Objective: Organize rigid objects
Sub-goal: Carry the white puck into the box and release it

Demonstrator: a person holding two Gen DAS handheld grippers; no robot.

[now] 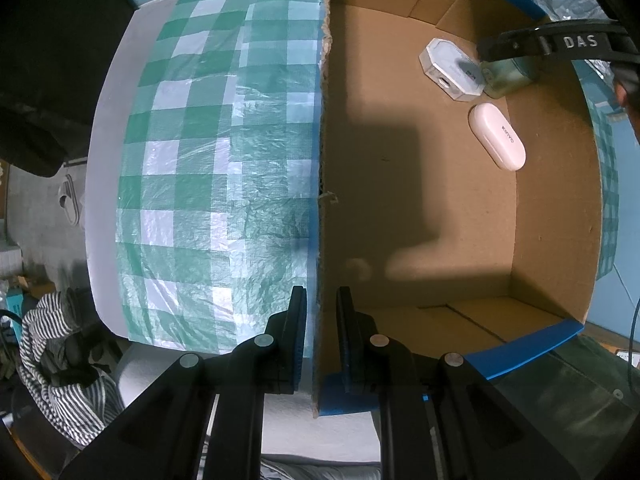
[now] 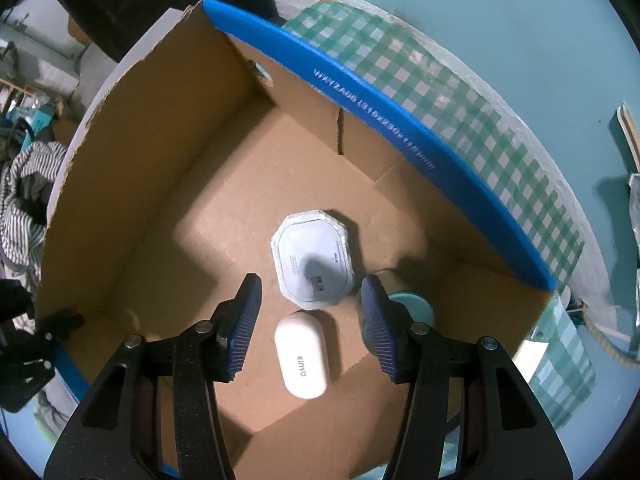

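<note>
An open cardboard box (image 1: 556, 208) with a blue outside stands on a green-checked cloth. My left gripper (image 1: 321, 304) is shut on the box's left wall, one finger inside and one outside. On the box floor lie a white oval case (image 2: 303, 360) marked KINYO, a white octagonal box (image 2: 314, 258) and a pale green container (image 2: 414, 306). My right gripper (image 2: 311, 292) hangs open inside the box above the oval case, its pads touching nothing. The green container sits just outside its right finger. In the left wrist view the oval case (image 1: 498, 136), octagonal box (image 1: 450, 66) and right gripper (image 1: 496, 50) show at the far right.
The green-and-white checked cloth (image 1: 208, 160) covers the surface left of the box and continues behind the box (image 2: 460, 92). Striped fabric (image 1: 64, 352) lies off the lower left edge, and a sandal (image 1: 70, 204) rests on the floor. The left half of the box floor (image 1: 400, 200) is bare cardboard.
</note>
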